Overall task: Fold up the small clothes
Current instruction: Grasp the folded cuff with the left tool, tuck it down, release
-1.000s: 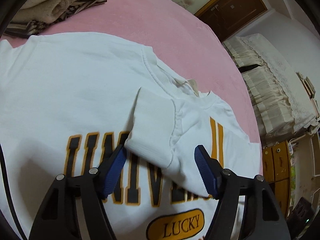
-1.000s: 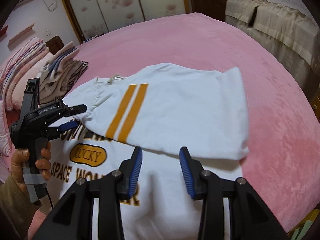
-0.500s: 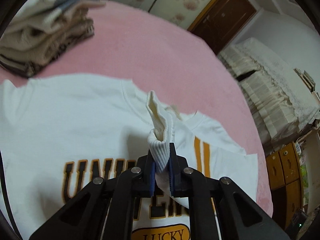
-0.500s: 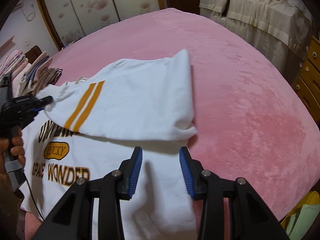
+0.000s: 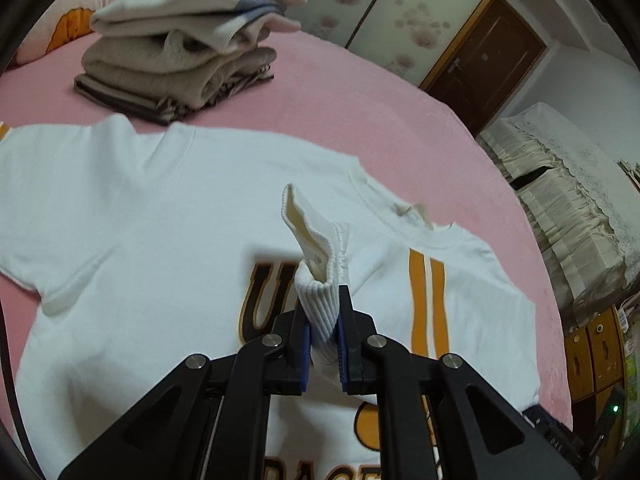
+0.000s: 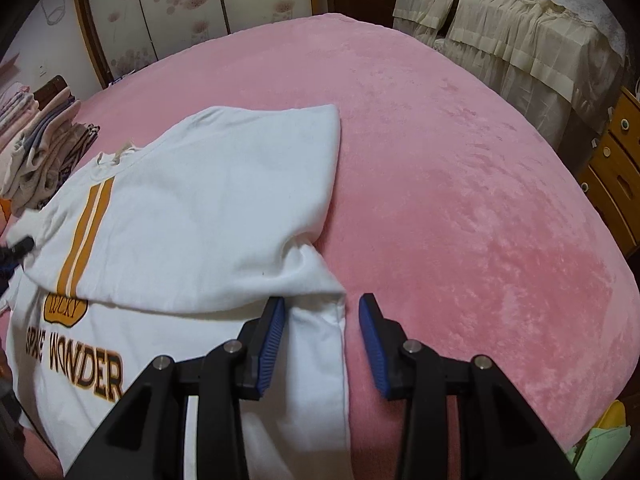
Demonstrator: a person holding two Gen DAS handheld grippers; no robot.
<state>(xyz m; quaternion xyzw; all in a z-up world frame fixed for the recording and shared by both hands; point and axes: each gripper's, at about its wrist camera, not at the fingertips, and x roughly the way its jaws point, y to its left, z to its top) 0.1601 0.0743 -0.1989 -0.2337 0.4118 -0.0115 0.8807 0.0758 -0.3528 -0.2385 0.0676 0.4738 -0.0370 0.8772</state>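
A white sweatshirt [image 5: 140, 208] with black and orange lettering lies flat on the pink bed [image 5: 340, 92]. Its sleeve with two orange stripes [image 6: 192, 200] is folded across the chest. My left gripper [image 5: 323, 320] is shut on the ribbed sleeve cuff [image 5: 318, 264], which stands up from the pads above the lettering. My right gripper [image 6: 322, 316] is open and hovers low over the sweatshirt's right side edge [image 6: 340, 332], just below the folded sleeve; the edge lies between its fingers, untouched. The left gripper's tip [image 6: 22, 246] shows at the far left of the right wrist view.
A pile of folded clothes [image 5: 180, 64] sits on the bed beyond the sweatshirt's shoulder. Bare pink bedcover [image 6: 460, 180] spreads to the right. A cream-draped bed [image 6: 512, 36] and wooden drawers [image 6: 612, 168] stand past the bed's right edge; wardrobe doors line the back wall.
My left gripper closed on the sleeve cuff and lifted it, pulling back from the collar. My right gripper moved right and down to the sweatshirt's side edge, jaws unchanged.
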